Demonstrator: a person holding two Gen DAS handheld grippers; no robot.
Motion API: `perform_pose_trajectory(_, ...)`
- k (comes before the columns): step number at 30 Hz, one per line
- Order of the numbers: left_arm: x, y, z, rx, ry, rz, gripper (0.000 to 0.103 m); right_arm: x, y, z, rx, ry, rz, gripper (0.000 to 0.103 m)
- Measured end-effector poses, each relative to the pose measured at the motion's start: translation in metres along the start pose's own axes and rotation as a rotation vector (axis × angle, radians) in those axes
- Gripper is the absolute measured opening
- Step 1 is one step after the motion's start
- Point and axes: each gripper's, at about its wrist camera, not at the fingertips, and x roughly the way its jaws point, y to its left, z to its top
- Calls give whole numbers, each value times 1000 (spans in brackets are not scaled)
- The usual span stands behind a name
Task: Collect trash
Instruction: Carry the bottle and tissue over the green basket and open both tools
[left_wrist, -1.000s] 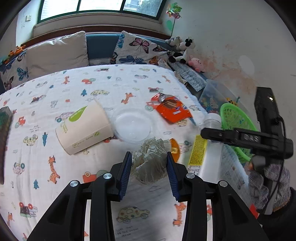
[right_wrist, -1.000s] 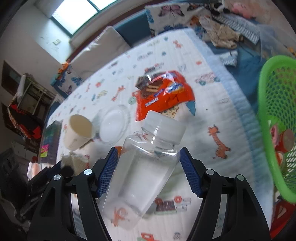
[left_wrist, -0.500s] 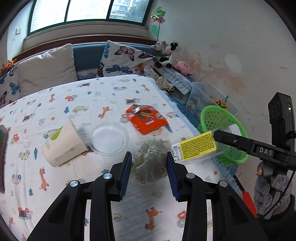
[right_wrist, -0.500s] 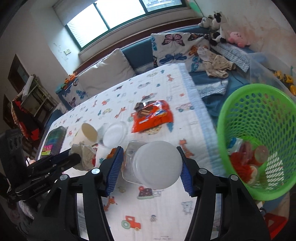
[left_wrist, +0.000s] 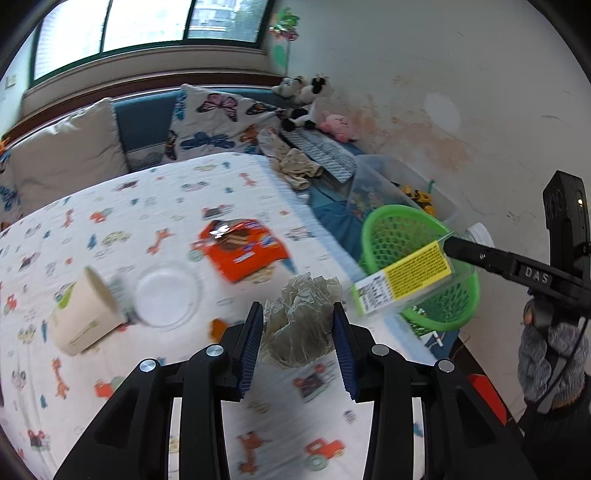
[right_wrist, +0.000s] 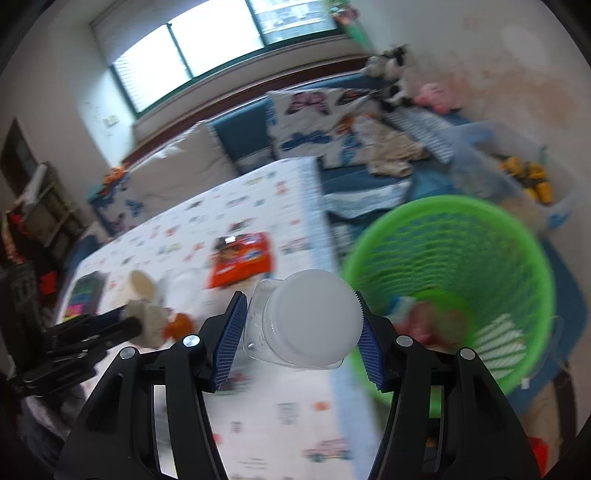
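Beyond the bed edge, green basket (right_wrist: 461, 295) waits at two o'clock: my right gripper (right_wrist: 301, 332), clamping the plastic jar (right_wrist: 306, 325), should release above it; left gripper (left_wrist: 297, 328) pinches crumpled paper (left_wrist: 299, 325).

Left tongs (left_wrist: 297, 334) clamped; right tongs (right_wrist: 297, 332) clamped, angled downward.

The tissue wad (left_wrist: 300, 320) is crinkled matt paper. The jar (right_wrist: 295, 328) is clear glossy plastic, the basket (right_wrist: 480, 236) green plastic mesh, the bedsheet (left_wrist: 155, 206) soft printed cloth.
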Motion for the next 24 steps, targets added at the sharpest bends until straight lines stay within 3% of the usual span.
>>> perform_pose_trajectory(2,6,-10,4,10,5,-12,37,-6,-16,4,-3,-15,-69,57)
perform_pose_trajectory(10,32,-51,22,48,29,-55,37,-25,-73,8,62,-63,-137,57)
perform_pose_trajectory(24,89,-110,43,112,103,-85,37,31,-116,-3,42,109,-340,57)
